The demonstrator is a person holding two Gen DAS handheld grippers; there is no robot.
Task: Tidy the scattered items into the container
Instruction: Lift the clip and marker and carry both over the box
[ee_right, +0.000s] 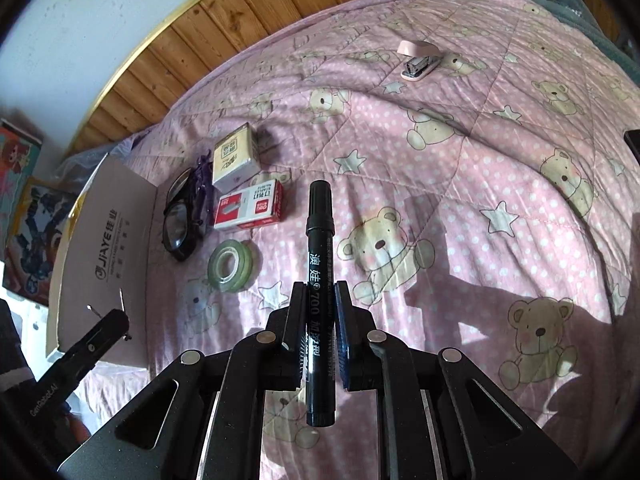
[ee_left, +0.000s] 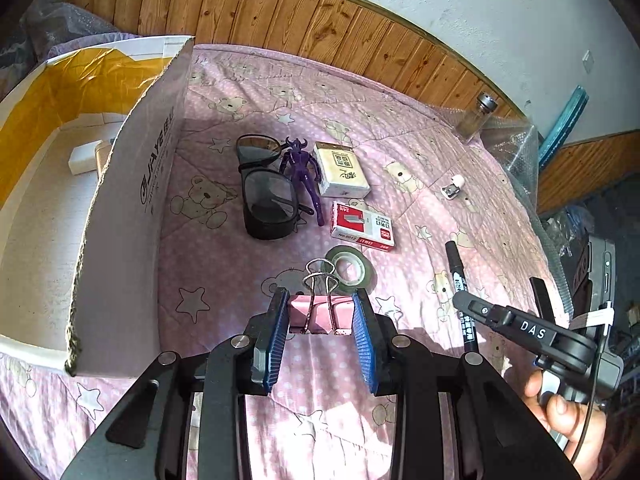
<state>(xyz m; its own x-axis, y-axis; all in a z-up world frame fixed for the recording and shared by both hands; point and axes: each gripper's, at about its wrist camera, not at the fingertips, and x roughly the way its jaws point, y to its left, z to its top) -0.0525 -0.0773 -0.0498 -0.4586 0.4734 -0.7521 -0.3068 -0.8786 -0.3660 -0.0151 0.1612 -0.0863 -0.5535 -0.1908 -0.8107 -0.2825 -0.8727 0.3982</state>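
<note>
My left gripper is shut on a pink binder clip, whose wire handles stick up. The white cardboard box stands open to its left, a white item inside. My right gripper is shut on a black marker, held lengthwise between the fingers; this gripper and marker also show at the right of the left wrist view. On the pink quilt lie a tape roll, a red staple box, a cream packet, a purple figure, black glasses and a pink stapler.
A pink bear-print quilt covers the bed, with wood panelling behind. A glass jar and bubble wrap sit at the far right edge. A person's hand holds the right gripper's handle.
</note>
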